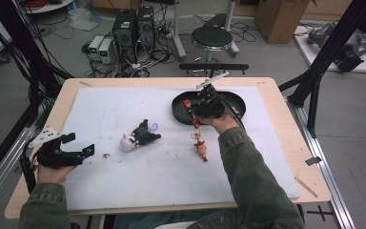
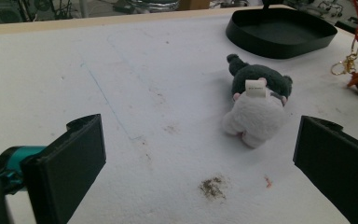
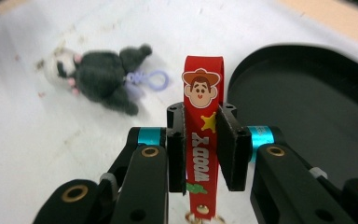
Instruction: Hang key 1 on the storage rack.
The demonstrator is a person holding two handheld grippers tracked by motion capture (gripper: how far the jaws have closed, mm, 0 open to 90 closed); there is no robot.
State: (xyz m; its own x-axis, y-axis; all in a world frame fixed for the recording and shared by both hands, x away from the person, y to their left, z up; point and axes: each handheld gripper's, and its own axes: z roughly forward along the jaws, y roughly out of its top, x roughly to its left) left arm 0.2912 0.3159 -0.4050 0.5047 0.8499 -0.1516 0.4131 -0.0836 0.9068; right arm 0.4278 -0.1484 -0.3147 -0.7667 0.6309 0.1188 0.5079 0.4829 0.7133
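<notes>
My right gripper (image 3: 200, 140) is shut on a red cowboy keychain strap (image 3: 202, 140), held upright between the pads. In the high view that gripper (image 1: 190, 109) hovers at the near edge of the black tray (image 1: 233, 99), and the strap's cowboy figure (image 1: 200, 148) dangles down to the white mat. A grey and white plush toy (image 1: 139, 135) lies at the mat's middle, also seen as the plush (image 2: 257, 103) ahead of my left gripper (image 2: 200, 158). The left gripper (image 1: 78, 145) rests open near the mat's left edge, nothing between its jaws.
The white mat (image 1: 124, 176) covers a wooden table (image 1: 286, 143). A small dirt smudge (image 2: 213, 186) marks the mat in front of the left gripper. Black frame posts (image 1: 324, 62) stand at the table's right; a stool (image 1: 212, 38) and computers stand behind it.
</notes>
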